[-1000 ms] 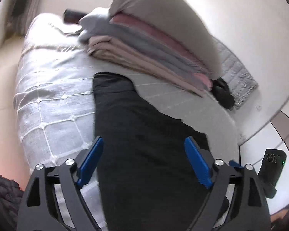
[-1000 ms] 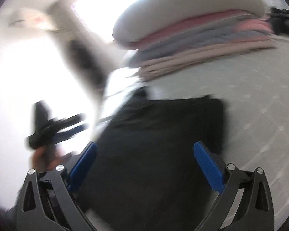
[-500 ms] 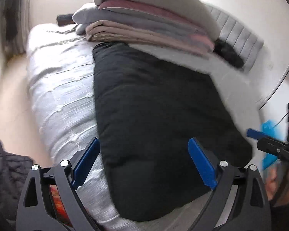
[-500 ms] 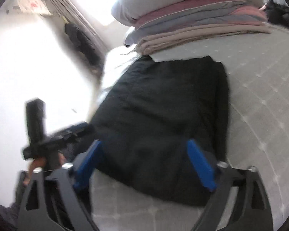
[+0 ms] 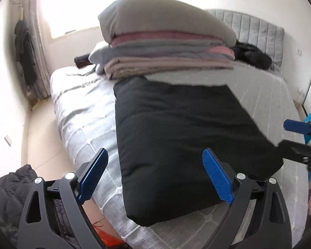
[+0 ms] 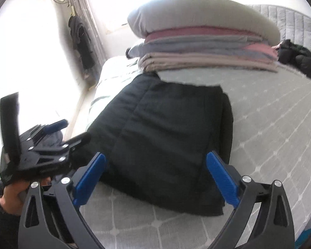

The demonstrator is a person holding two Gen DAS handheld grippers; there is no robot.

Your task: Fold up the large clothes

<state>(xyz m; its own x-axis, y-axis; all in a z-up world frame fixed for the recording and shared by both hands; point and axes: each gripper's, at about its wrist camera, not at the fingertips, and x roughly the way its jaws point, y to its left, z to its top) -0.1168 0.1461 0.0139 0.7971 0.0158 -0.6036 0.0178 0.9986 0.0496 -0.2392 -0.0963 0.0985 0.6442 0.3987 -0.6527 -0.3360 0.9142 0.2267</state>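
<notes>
A folded black padded garment [image 5: 188,143] is laid flat on the bed [image 5: 80,112], directly ahead of both pairs of tongs. The left tongs [image 5: 155,176] are held wide apart above the near end of the garment, with nothing gripped between the blue pads [image 5: 216,178]. The right tongs [image 6: 155,178] are likewise spread open and empty, poised over the garment's near edge.

In the right wrist view, the garment [image 6: 165,137] is seen as a thick rectangular bundle with a lengthwise seam or fold line running away from the tongs; its near edge lies just beyond the fingertips. To the left of the right tongs, the left tongs [image 6: 58,132] are seen, gripped in a hand [image 6: 12,195]. In the left wrist view, the right tongs [image 5: 298,139] appear at the far right edge, near the garment's right corner; whether contact is made there cannot be told.

Beyond the garment, further from both tongs, a stack of folded bedding [image 5: 168,47] is piled, topped by a grey pillow-like item [image 5: 159,18]; the garment's far edge touches or slips just under the base of the stack. A dark bundle [image 5: 253,56] lies beside the stack, against the grey headboard [image 5: 257,29]. Below and left of the left tongs, a dark quilted item [image 5: 10,197] is seen off the bed.
</notes>
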